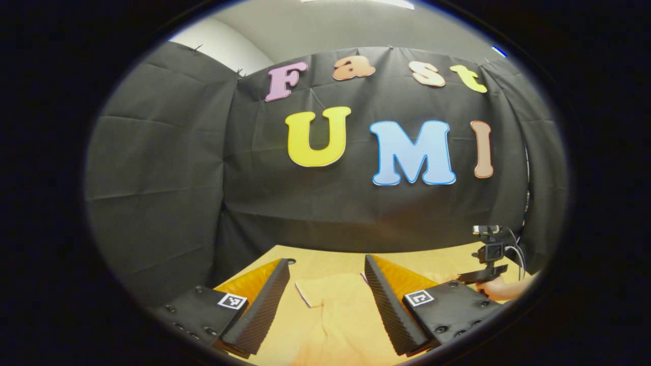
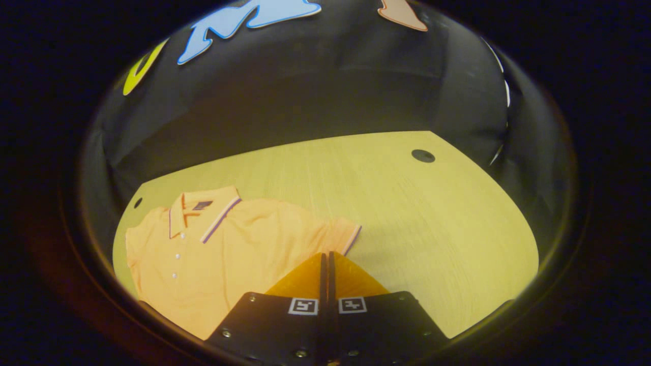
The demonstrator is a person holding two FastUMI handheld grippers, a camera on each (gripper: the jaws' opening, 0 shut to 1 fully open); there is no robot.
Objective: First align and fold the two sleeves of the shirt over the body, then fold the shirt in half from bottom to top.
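While the left gripper hangs above the table with its fingers spread wide and nothing between them, the orange shirt lies on the wood just below and between those fingers, one sleeve reaching toward the left finger; farther off at the right edge of the left gripper view, a hand holds the right gripper, seen small beside the booth wall. Seen from the right gripper view, the right gripper has its fingers pressed together with nothing caught between them; its tips hover over the shirt, close to the sleeve with the dark-trimmed cuff; the shirt lies flat and face up at the left of the table, collar toward the far edge, buttons running down the front; beyond it the bare wood runs to a round dark hole near the far right corner.
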